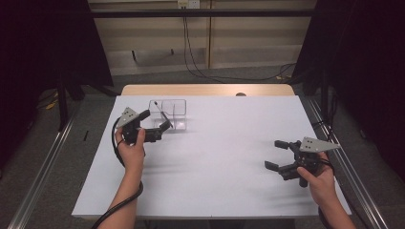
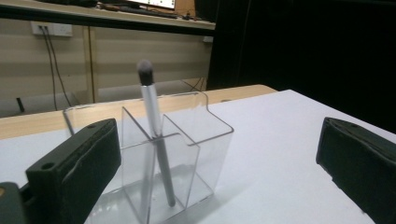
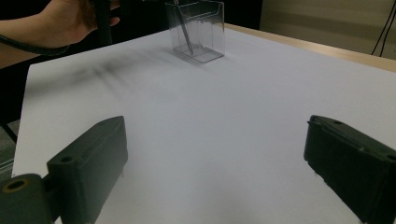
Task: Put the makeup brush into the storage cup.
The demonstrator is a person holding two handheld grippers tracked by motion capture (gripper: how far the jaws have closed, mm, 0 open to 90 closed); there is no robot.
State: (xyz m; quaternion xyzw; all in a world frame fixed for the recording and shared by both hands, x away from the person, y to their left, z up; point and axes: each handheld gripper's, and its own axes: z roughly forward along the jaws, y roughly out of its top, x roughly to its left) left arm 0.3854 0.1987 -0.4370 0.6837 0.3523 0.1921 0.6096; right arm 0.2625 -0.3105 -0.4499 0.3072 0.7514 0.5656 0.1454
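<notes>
A clear acrylic organizer [image 1: 174,110] with several compartments stands at the back left of the white table. In one compartment a silver-handled makeup brush [image 2: 154,126] leans, grey bristles up. My left gripper [image 1: 155,121] is open just in front of the organizer [image 2: 205,140], its jaws wide apart and holding nothing. At the right of the table my right gripper [image 1: 275,154] is also open and holds nothing, hovering over bare table. From the right gripper [image 3: 215,140] the organizer [image 3: 201,35] and the brush [image 3: 184,28] are seen far off.
The white table surface [image 1: 224,157] lies between the two grippers. A wooden strip [image 1: 205,89] runs along its far edge. Cables hang down the back wall [image 1: 188,43]. Metal rails [image 1: 43,171] flank the table. The person's left hand [image 3: 70,21] is beside the organizer.
</notes>
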